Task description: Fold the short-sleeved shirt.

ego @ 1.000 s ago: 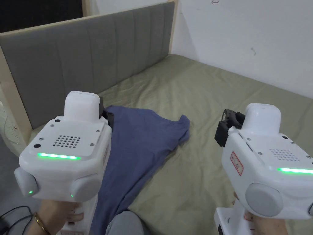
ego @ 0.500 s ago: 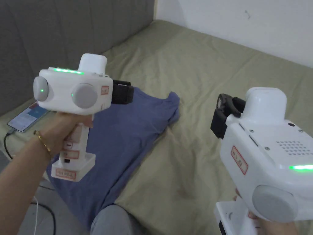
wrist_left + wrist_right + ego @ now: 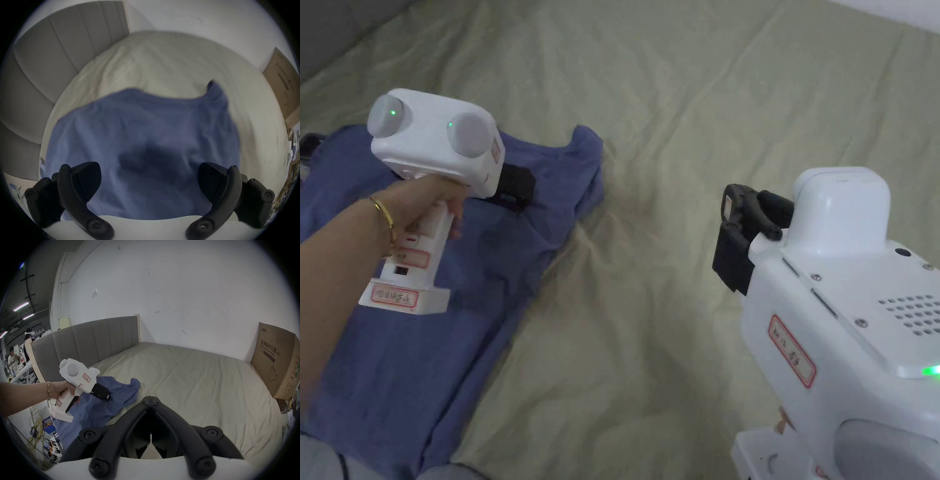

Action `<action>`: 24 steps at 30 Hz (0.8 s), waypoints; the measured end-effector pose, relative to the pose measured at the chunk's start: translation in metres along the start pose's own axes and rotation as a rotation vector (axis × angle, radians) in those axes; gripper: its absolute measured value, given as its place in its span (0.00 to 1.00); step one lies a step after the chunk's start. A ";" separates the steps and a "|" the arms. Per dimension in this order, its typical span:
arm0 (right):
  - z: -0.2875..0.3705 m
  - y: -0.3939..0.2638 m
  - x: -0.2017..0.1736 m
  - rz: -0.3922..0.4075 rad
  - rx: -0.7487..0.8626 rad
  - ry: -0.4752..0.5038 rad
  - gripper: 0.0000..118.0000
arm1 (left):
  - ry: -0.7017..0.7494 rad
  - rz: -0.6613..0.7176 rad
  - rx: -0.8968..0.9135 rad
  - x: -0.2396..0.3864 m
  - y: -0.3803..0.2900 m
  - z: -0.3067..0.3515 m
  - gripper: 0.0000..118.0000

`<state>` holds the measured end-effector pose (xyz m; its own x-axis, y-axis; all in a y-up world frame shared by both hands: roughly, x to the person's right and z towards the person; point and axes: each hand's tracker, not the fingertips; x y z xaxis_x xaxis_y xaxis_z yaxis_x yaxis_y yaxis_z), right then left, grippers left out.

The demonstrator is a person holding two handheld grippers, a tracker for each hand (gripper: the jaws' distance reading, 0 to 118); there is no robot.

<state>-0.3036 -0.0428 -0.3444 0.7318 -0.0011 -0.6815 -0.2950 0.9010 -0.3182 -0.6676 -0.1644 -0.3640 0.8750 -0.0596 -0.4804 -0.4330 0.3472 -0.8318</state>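
Note:
A blue short-sleeved shirt (image 3: pixel 412 325) lies spread on the left side of the bed, one sleeve (image 3: pixel 584 156) bunched toward the middle. In the left gripper view the shirt (image 3: pixel 146 129) lies right under the lens. My left gripper (image 3: pixel 515 185) hovers over the shirt's upper part, jaws wide apart in its own view (image 3: pixel 149 180), nothing between them. My right gripper (image 3: pixel 737 244) hangs above bare sheet to the right of the shirt; in its own view (image 3: pixel 151 398) the jaws meet, empty. The left gripper (image 3: pixel 101 391) also shows in the right gripper view above the shirt (image 3: pixel 100 402).
An olive-green wrinkled sheet (image 3: pixel 687 125) covers the bed. A grey padded headboard (image 3: pixel 90 340) stands on the left, a white wall behind. A cardboard box (image 3: pixel 279 360) leans at the bed's far right. Cables and clutter (image 3: pixel 40 431) lie on the floor. People stand in the background at left.
The head camera has tilted down. My left gripper has gone from near my body out over the shirt, pointing down at it. The right gripper has kept its place.

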 end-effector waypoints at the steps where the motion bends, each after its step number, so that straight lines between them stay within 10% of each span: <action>1: -0.002 -0.003 0.003 0.000 -0.009 -0.006 0.00 | -0.018 0.023 -0.036 -0.001 -0.002 -0.006 0.90; 4: -0.003 -0.011 0.008 -0.008 -0.029 -0.016 0.00 | -0.073 0.093 0.001 0.001 -0.013 -0.004 0.68; 8: 0.011 -0.017 0.010 -0.022 -0.045 -0.023 0.00 | -0.072 0.045 0.042 0.016 -0.014 0.021 0.08; 24: 0.149 -0.005 0.029 -0.012 0.125 -0.116 0.00 | -0.121 0.246 0.595 -0.025 -0.102 0.231 0.02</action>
<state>-0.1890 0.0176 -0.2644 0.8027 0.0317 -0.5956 -0.2126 0.9482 -0.2361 -0.5953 0.0179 -0.2034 0.7990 0.1809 -0.5735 -0.4601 0.7979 -0.3893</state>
